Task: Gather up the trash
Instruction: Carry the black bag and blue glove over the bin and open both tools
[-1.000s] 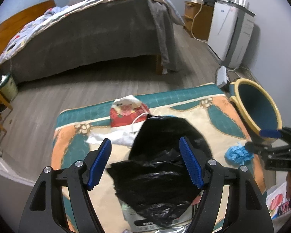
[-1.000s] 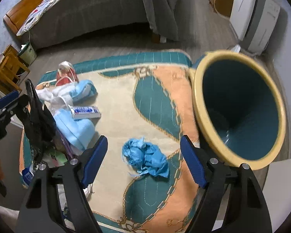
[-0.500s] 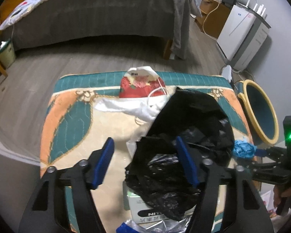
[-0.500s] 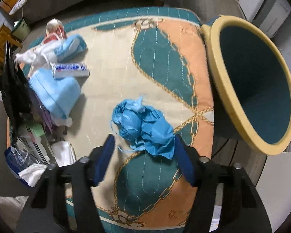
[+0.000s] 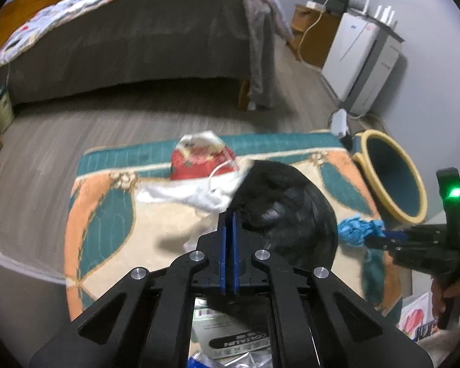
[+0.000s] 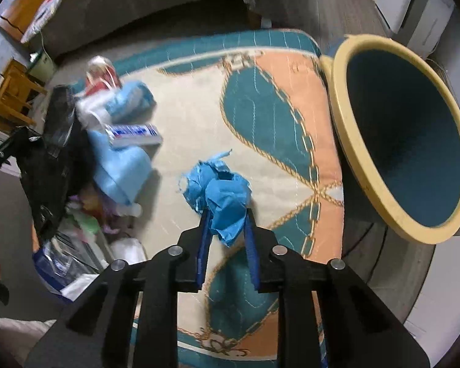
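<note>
The right gripper [image 6: 227,214], its jaws just closing, grasps the crumpled blue paper [image 6: 220,190]; the left gripper [image 5: 229,217] is clenched on the black trash bag [image 5: 291,205].

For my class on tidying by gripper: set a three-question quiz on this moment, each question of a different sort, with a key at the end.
1. True or false: the right gripper is shut on the crumpled blue paper.
2. What does the left gripper pinch? A) the black plastic bag B) a red cup C) a spoon
3. Fill in: the yellow-rimmed bin stands just off the ___ edge of the patterned mat, as the right wrist view shows it.

Key: 1 true, its jaws have just been closing on the paper. 2 A, its jaws closed flat on the bag's edge. 3 right.
</note>
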`<state>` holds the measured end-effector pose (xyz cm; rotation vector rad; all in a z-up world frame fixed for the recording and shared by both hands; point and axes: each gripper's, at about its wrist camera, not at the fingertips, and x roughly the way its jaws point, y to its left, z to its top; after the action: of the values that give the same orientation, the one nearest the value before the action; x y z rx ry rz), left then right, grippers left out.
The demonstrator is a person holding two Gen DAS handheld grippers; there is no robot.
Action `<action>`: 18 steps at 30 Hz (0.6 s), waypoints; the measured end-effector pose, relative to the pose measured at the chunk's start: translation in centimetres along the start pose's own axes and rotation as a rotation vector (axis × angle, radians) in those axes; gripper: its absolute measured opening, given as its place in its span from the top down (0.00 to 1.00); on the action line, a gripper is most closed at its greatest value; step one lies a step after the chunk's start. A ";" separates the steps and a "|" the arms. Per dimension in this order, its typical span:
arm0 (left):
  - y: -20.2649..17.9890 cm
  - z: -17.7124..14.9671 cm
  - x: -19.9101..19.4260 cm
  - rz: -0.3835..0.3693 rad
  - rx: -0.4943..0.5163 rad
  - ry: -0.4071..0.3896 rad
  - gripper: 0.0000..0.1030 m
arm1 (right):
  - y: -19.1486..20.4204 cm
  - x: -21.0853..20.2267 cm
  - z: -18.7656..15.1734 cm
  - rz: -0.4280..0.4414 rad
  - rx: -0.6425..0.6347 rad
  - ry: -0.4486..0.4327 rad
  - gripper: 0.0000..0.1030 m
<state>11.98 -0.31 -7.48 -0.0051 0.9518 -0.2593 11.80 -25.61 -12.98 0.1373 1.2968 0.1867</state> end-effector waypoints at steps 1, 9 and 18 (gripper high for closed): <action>-0.3 0.2 -0.5 -0.006 0.011 -0.020 0.96 | 0.2 -0.3 0.1 0.012 0.002 -0.014 0.82; -2.8 1.7 -3.4 -0.017 0.079 -0.146 0.96 | -0.3 -4.7 1.2 0.017 0.005 -0.129 0.83; -5.4 3.6 -5.2 -0.065 0.089 -0.232 0.96 | -3.0 -8.8 2.9 -0.051 0.043 -0.280 0.83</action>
<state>10.81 -4.77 -0.57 0.0154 0.7098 -0.3536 12.52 -30.43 -4.53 0.1612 1.0247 0.0918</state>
